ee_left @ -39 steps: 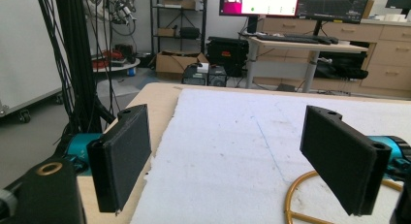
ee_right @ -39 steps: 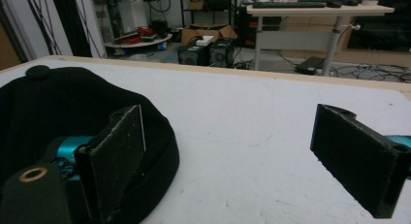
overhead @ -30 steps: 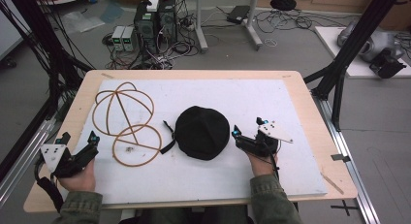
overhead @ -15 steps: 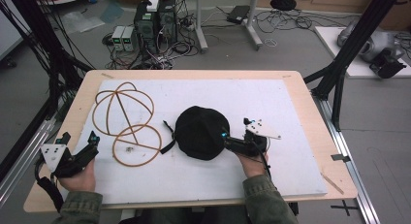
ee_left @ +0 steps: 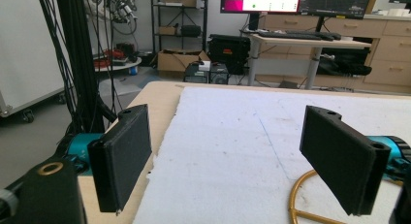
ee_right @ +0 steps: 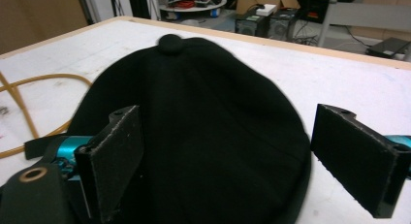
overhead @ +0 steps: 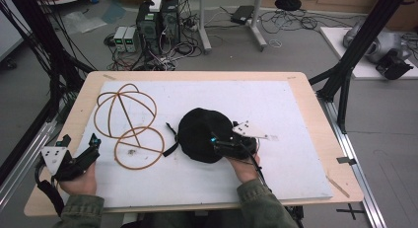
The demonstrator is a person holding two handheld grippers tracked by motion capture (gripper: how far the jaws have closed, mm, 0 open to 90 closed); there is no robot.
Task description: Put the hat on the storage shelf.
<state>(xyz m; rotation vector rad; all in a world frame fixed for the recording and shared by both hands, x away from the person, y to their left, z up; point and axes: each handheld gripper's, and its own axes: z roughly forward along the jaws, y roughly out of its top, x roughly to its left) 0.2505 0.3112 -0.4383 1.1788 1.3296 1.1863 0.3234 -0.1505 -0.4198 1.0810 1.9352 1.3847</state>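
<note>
Black cap (overhead: 201, 134) on table | right gripper (overhead: 215, 141) fingers spread | left gripper (overhead: 92, 141) fingers spread

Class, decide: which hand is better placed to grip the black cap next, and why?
The right. Its tool is open with the black cap between its jaws; the left tool sits beside the wire frame.

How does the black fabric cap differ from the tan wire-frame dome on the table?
The black fabric cap is solid, dark and soft-looking; the tan wire-frame dome is open, thin hoops. The right claw reaches over the cap, jaws open; the dome lies untouched, apart from the left claw. Both rest on the white board.
</note>
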